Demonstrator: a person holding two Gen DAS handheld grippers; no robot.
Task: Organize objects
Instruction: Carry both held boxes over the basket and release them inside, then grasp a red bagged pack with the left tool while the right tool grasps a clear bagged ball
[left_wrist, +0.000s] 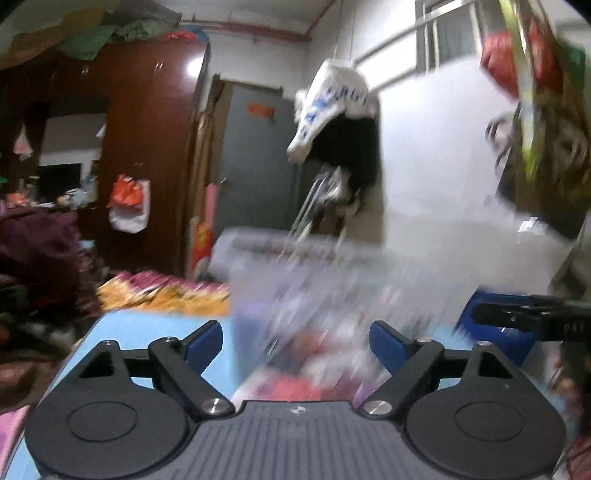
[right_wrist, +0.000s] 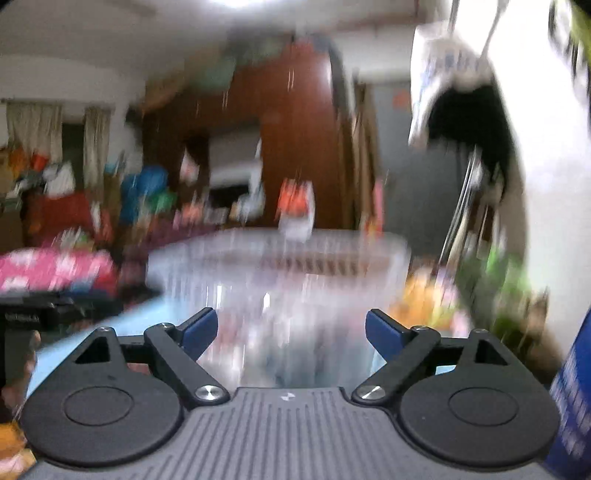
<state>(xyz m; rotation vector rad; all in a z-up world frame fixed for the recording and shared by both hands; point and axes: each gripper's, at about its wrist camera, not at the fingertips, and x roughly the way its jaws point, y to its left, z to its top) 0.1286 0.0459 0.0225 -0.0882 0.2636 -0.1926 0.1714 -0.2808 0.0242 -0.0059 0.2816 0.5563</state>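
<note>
1. The left tool is sitting with its blue fingers spread wide and nothing between them, low in the left wrist view.
2. The right tool is likewise standing open and empty at the bottom centre of the right wrist view.
3. A clear plastic bin is filling the middle of both views, just ahead of the fingertips, resting on the light blue bench; blur is hiding its contents, though reddish packets seem to be lying inside.
4. The bin is looking thin-walled and light, likely smooth and somewhat flexible, so I am judging the stiffer upper rim the safest hold, one tool on each side.
5. A blue box is standing at the lower right.
</note>
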